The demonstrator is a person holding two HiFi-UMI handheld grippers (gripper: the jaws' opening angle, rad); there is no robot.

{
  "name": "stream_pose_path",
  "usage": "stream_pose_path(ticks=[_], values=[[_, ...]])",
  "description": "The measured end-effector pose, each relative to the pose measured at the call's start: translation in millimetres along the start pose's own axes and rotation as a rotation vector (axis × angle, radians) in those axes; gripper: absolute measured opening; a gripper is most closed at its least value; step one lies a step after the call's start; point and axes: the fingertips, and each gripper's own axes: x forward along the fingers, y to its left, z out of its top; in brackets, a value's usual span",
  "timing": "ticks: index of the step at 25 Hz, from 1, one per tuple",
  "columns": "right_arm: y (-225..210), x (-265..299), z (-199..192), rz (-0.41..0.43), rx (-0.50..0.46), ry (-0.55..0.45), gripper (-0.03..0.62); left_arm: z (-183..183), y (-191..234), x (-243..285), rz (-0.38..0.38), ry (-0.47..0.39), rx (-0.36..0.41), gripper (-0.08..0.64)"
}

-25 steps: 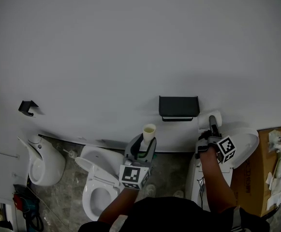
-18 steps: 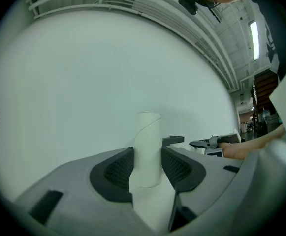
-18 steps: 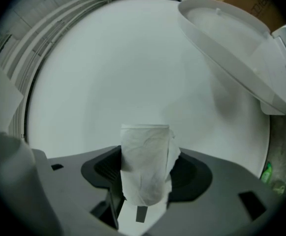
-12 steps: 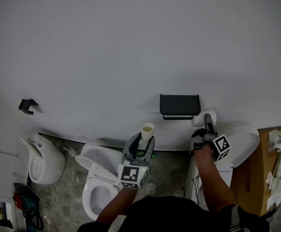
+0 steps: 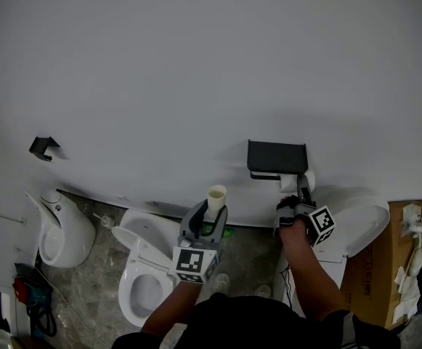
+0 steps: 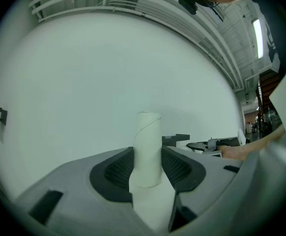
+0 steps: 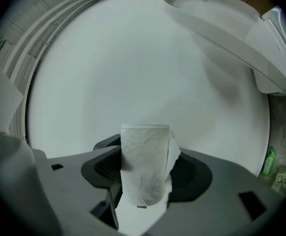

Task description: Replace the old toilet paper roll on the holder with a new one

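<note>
Head view looks down — shares the holder [image 5: 277, 158] with left gripper view.

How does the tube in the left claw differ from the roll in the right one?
The cardboard tube is bare and cream, with a spiral seam; the paper roll is white and crinkled, with a loose edge. The tube is slimmer than the roll. The tube is held left of the black holder, the roll close under it. Both are clamped: tube in the left gripper, roll in the right gripper.
</note>
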Motion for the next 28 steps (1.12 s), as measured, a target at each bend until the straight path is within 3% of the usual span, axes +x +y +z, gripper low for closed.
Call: stream_pose_path(ticks=[9, 16, 28], values=[[1.7, 4.3, -44.2, 0.013, 0.017, 0.033, 0.273, -4.1, 25.1, -15.6, 0.042, -0.001, -0.04, 0.172], [5.3, 6.1, -69.1, 0.028, 0.028, 0.047, 0.273, -0.7, 26.1, -17.0, 0.007, -0.024, -0.028, 0.173], [2.3, -2.1, -73.0, 0.051, 0.049, 0.015, 0.265, -7.6, 25.0, -17.9, -0.023, 0.01, -0.02, 0.173]])
